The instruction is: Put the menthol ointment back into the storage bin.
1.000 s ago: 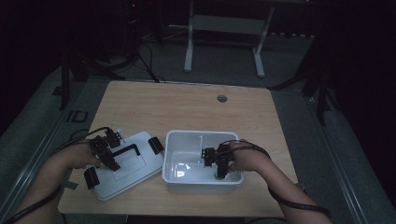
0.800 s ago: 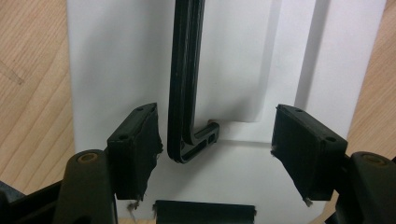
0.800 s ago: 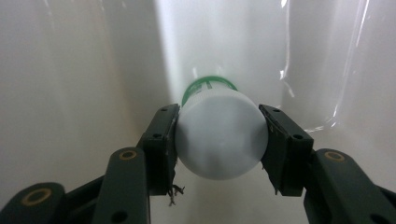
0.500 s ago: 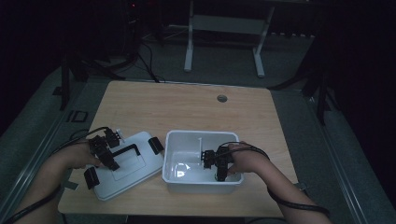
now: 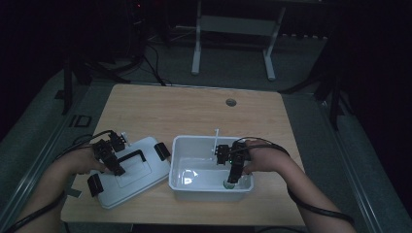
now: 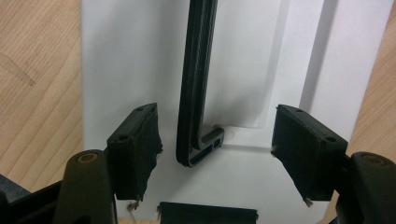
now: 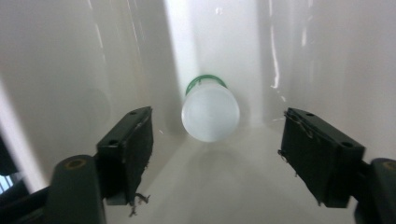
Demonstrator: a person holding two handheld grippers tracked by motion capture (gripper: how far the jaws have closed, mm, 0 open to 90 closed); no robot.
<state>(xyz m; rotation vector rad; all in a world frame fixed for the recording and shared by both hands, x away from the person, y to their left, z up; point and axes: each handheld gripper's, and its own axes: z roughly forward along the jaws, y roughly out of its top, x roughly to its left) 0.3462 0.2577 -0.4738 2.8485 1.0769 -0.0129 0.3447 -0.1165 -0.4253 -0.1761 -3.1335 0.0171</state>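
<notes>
A white bin (image 5: 209, 192) stands at the table's near middle. Its white lid (image 5: 141, 182) lies flat to the left, with a black handle (image 5: 133, 156) on top. My left gripper (image 5: 115, 167) is open over the lid. In the left gripper view its jaws (image 6: 217, 154) straddle one end of the handle (image 6: 196, 84) without touching it. My right gripper (image 5: 232, 175) reaches down inside the bin. It is open (image 7: 217, 158) and points at a small white bottle with a green ring (image 7: 210, 112), which lies on the bin's floor by the near wall (image 5: 228, 184).
The lid carries black latches (image 5: 163, 150) at its ends. A thin white stick (image 5: 215, 138) rises at the bin's far rim. The wooden table (image 5: 184, 111) has a round cable hole (image 5: 231, 102) at the back. Dark floor and a desk frame lie beyond.
My right gripper has sunk a little deeper into the bin toward its near wall. The left gripper has hardly moved over the lid's handle.
</notes>
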